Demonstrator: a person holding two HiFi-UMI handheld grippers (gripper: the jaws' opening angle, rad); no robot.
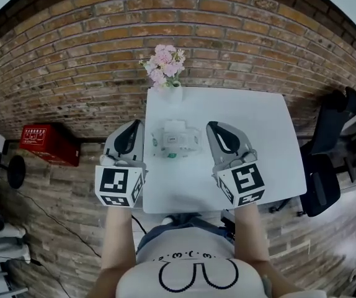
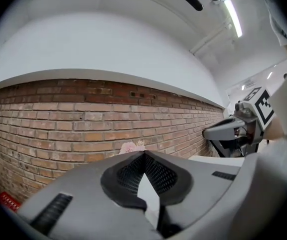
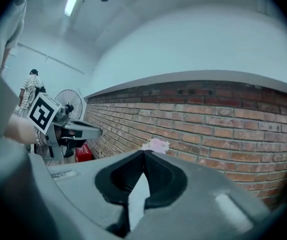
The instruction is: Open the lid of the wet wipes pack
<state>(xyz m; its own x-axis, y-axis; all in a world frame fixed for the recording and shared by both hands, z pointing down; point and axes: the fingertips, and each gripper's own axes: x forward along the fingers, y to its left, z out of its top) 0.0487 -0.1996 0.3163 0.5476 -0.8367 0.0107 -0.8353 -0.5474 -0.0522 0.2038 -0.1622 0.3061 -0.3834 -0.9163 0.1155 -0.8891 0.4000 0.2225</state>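
The wet wipes pack (image 1: 175, 140) lies on the white table (image 1: 252, 141), a little beyond the middle, between my two grippers. A white flap at its far edge looks like the lid folded back, though it is small from here. My left gripper (image 1: 134, 125) is held above the table's left edge, shut and empty. My right gripper (image 1: 213, 126) is held to the right of the pack, also shut and empty. Both gripper views look level at the brick wall, with the jaws closed together, left gripper (image 2: 144, 154) and right gripper (image 3: 143, 152). The pack is out of sight in them.
A vase of pink flowers (image 1: 165, 67) stands at the table's far edge against the brick wall (image 1: 72, 61). A red box (image 1: 44, 143) sits on the floor at the left, a black chair (image 1: 333, 148) at the right. A fan (image 3: 68, 101) and a person (image 3: 32, 84) are further off.
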